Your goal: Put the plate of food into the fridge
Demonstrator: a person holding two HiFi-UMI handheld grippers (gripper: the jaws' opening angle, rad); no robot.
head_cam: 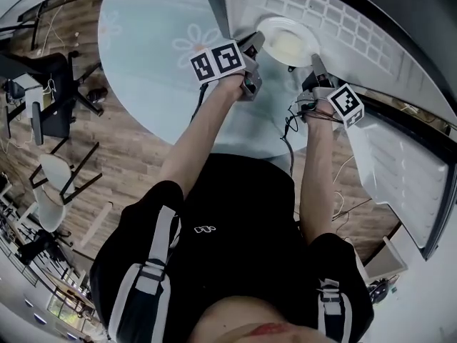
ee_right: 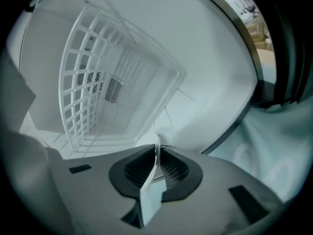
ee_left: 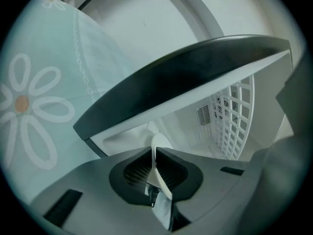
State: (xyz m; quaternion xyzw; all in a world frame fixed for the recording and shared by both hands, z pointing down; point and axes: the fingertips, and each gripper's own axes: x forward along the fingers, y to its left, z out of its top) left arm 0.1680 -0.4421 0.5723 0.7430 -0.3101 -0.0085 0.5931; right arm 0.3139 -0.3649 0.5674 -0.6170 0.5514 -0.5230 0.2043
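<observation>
Pinches plate (head_cam: 288, 40) rim in left tongs (ee_left: 155, 169), gap narrow, tight on rim. Pinches opposite rim in right tongs (ee_right: 156, 164), same narrow clamp. Holds plate, pale food (head_cam: 289, 46) on it, at open fridge (head_cam: 243, 2) mouth, just past round bench (head_cam: 150, 56) with flower cloth (ee_left: 29, 106). Faces white wire rack (ee_right: 93, 92) inside. Cannot tell whether plate rests on fridge floor.

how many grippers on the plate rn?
2. The left gripper is clamped on the plate at its left rim, and the right gripper is clamped on its right rim. None hidden.
</observation>
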